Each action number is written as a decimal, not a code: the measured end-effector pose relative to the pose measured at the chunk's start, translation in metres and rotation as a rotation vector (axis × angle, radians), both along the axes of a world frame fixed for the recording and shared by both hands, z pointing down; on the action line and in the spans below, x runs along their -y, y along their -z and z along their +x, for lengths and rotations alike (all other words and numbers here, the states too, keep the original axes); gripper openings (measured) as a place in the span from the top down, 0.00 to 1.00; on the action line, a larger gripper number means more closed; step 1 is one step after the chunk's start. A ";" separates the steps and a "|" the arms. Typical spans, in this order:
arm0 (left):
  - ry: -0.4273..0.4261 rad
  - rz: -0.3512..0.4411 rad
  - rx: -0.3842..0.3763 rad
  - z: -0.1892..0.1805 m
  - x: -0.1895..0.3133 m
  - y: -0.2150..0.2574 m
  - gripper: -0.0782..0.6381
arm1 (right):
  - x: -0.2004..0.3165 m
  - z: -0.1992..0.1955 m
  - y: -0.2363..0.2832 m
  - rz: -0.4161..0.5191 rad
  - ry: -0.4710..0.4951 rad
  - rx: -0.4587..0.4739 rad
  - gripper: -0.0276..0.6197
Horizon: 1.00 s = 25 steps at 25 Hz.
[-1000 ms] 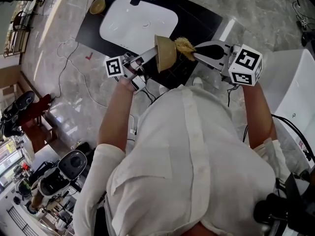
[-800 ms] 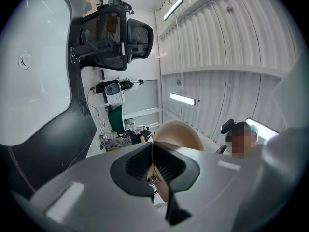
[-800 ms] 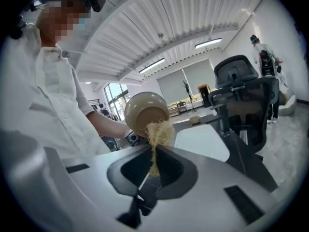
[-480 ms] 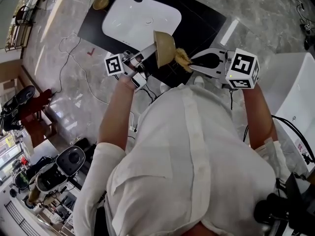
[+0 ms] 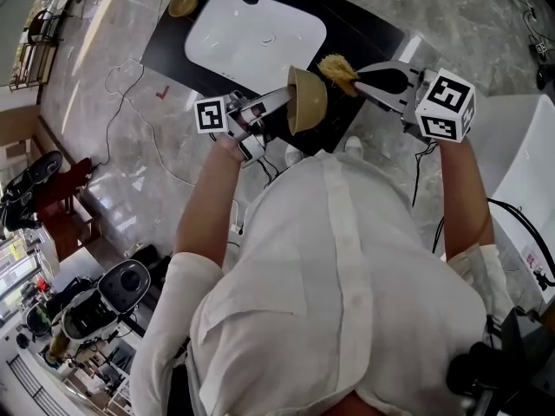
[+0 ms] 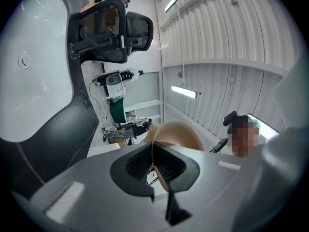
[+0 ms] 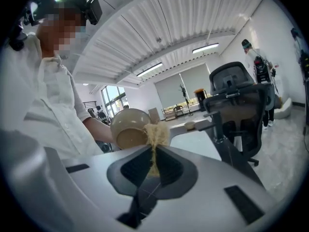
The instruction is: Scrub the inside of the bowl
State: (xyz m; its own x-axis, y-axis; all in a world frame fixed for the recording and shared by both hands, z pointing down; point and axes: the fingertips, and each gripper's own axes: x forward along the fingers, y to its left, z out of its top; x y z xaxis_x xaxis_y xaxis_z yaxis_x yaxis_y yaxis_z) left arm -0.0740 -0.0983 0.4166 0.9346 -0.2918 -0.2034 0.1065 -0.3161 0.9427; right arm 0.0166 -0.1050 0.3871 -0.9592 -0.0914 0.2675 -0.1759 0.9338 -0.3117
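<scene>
1. Head view: the left gripper (image 5: 282,102) is clamped on the rim of the tan bowl (image 5: 308,102). The bowl hangs in the air, tipped on its side, right past the jaw tips. The right gripper (image 5: 362,78) is pinched on a straw-coloured scrubber (image 5: 336,68) that pokes out ahead of its tips. From up here the scrubber looks like it's just beside the bowl's upper edge, not down inside it.

2. Left gripper view: the left gripper (image 6: 154,153) has its jaws closed on the bowl (image 6: 181,132), with the thin wall running right between the two pads. The rounded outside bulges off ahead and to the right of the jaws. You can't see the inside from this side, so no clue how clean it is.

3. Right gripper view: the right gripper (image 7: 154,161) has its jaws squeezed onto the scrubber (image 7: 157,132), with the fibrous tuft sticking out past the tips. The bowl (image 7: 128,129) is just ahead and left of the tips, with its opening turned this way. The scrubber overlaps the right side of the rim, but I can't tell if it's touching or just close. The inside looks brownish, could be glaze or grime.

4. My read: the grabbing part is done, both things are in hand. What's left is getting the scrubber in there and working round the inside.
</scene>
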 end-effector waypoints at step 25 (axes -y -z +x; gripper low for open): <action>-0.030 -0.103 0.096 -0.037 -0.001 -0.031 0.87 | -0.066 -0.065 0.047 0.113 0.140 0.053 0.92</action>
State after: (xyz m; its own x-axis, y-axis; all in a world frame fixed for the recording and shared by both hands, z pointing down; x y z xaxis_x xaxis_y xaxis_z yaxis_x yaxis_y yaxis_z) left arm -0.1114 -0.0975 0.4480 0.9570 -0.2780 -0.0832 0.0225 -0.2149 0.9764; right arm -0.0488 -0.0387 0.3398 -0.9772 0.0178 0.2117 -0.0275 0.9775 -0.2090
